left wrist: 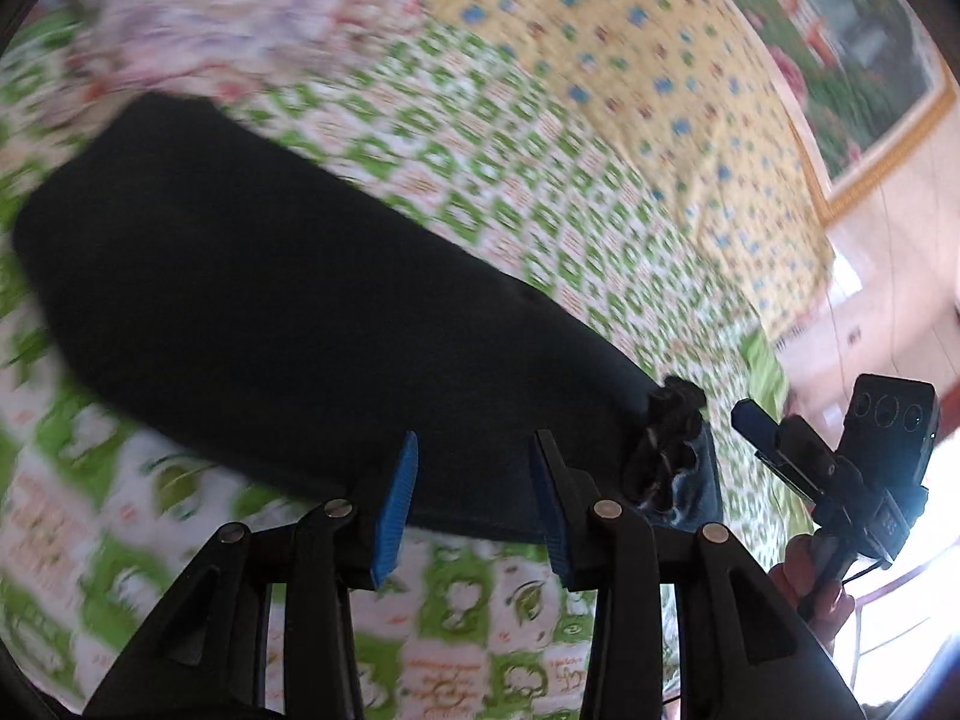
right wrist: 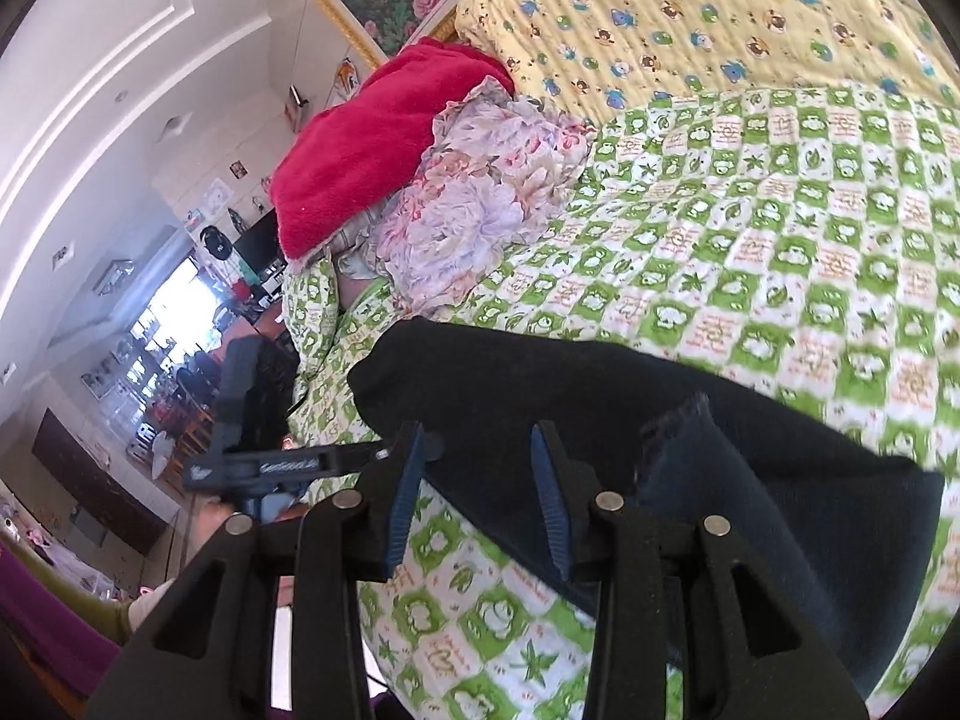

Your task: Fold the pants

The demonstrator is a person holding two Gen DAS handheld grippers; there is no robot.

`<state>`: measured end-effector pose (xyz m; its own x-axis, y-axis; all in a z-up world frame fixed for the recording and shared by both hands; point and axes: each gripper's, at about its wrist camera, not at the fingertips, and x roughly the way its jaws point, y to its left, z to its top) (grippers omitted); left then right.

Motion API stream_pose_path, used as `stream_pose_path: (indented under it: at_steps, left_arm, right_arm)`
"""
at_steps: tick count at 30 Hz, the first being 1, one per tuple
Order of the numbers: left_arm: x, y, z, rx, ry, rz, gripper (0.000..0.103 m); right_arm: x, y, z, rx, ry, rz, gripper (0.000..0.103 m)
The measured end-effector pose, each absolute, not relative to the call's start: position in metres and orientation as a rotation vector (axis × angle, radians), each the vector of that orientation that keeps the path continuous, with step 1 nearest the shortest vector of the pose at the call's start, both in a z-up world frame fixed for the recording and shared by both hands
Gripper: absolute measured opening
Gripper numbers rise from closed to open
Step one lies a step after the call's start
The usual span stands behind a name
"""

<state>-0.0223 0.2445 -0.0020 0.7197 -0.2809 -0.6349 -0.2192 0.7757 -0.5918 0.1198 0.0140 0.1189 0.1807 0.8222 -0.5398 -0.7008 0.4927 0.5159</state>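
Note:
Dark pants lie flat on the green-and-white bedspread, folded into a long band with a frayed hem at the near right end. My left gripper hovers at the band's near edge, its blue pads apart and not pressing the cloth. In the right wrist view the same pants run from the centre to the lower right, with a bluer frayed flap on top. My right gripper stands open over the near edge, cloth beneath the gap but not pinched.
A floral pillow and a red blanket sit at the bed's far left, with a yellow quilt behind them. The bed's edge drops off to the left. A hand holds the other tool's camera housing.

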Motion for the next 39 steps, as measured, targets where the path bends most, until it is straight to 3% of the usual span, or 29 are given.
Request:
stream_pose_path:
  at_steps: [3, 7, 12, 15, 18, 39]
  left_arm:
    - [-0.038, 0.256, 0.000, -0.727, 0.759, 0.028, 0.039]
    - [-0.062, 0.273, 0.002, -0.771, 0.726, 0.122, 0.048]
    - [-0.084, 0.293, 0.003, -0.819, 0.693, 0.199, 0.049]
    - [-0.094, 0.305, 0.000, -0.855, 0.683, 0.249, 0.058]
    - [-0.102, 0.318, -0.004, -0.896, 0.673, 0.292, 0.058]
    - [-0.085, 0.344, -0.024, -0.982, 0.687, 0.393, 0.058]
  right_arm:
    - [0.126, 0.025, 0.118, 0.145, 0.889, 1.075, 0.039]
    - [0.131, 0.041, 0.113, 0.133, 0.911, 1.092, 0.040]
    - [0.134, 0.066, 0.107, 0.107, 0.942, 1.124, 0.040]
    - [0.137, 0.083, 0.104, 0.069, 0.963, 1.146, 0.042]
    - [0.141, 0.100, 0.104, 0.035, 0.963, 1.166, 0.050]
    - [0.188, 0.247, 0.082, -0.276, 1.074, 1.324, 0.050]
